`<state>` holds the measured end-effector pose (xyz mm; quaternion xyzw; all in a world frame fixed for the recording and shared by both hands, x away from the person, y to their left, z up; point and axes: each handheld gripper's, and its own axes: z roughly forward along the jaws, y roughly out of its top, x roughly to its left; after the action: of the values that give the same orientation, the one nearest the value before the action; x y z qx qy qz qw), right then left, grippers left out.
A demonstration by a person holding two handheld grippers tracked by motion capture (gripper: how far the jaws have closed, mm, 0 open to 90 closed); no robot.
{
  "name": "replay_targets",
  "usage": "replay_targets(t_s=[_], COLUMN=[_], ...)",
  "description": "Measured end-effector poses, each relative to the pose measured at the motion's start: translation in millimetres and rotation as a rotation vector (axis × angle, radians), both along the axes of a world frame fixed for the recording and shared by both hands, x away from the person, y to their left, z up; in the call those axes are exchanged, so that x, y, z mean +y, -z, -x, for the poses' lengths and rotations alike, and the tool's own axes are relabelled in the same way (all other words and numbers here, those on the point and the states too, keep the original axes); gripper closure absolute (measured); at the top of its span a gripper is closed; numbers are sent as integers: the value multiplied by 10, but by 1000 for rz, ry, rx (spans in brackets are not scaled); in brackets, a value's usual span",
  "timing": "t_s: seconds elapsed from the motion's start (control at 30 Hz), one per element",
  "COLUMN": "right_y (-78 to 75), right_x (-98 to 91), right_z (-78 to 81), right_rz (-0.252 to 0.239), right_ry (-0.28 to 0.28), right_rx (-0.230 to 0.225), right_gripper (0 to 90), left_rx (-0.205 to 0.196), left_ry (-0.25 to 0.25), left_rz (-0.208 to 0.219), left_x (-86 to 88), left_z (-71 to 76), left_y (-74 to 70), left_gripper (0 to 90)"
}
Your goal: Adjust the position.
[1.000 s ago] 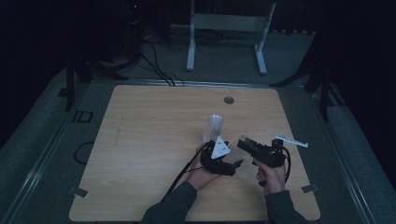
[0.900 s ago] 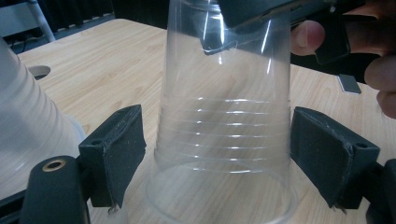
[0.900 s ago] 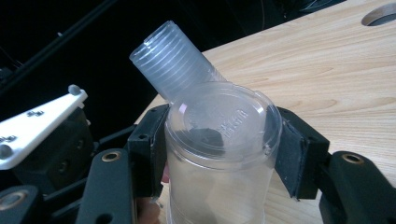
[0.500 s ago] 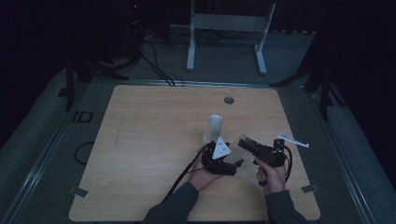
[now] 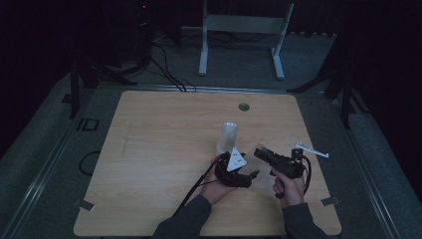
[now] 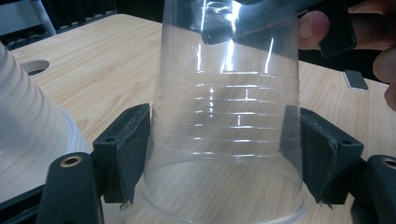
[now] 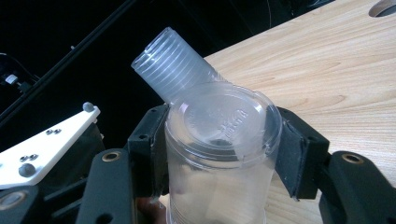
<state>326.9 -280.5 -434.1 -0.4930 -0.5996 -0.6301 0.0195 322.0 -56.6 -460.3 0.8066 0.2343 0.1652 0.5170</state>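
One wooden table (image 5: 164, 149), dark room

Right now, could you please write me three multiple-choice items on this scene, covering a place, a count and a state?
1. Where does the stack of cups stand?
A. On the floor
B. On the table, just beyond the claws
C. At the table's far left corner

2. How many claws close on the single clear cup?
A. None
B. One
C. Two

3. How is that cup turned?
A. Mouth down
B. Mouth up
C. Crushed flat

Answers:
1. B, the stack of cups stands on the table.
2. C, the left claw clamps the clear cup near its rim and the right claw clamps its base.
3. A, its wide rim faces the wood.
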Motion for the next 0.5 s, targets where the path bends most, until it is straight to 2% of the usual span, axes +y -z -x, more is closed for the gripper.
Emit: replay_targets(t_s=[0.3, 0.5], right_y=[4, -7], right_x=[-13, -21], right_z=[-13, -15], right_rz=[-1, 30], right_ry=[-6, -19], right_rx=[0, -7], right_gripper=[398, 360], left_rx=[-4, -9], left_ry=[4, 8], left_rz=[-11, -18], left_x=[4, 3], left_z=[11, 19], left_y=[-21, -24], left_gripper=[293, 295])
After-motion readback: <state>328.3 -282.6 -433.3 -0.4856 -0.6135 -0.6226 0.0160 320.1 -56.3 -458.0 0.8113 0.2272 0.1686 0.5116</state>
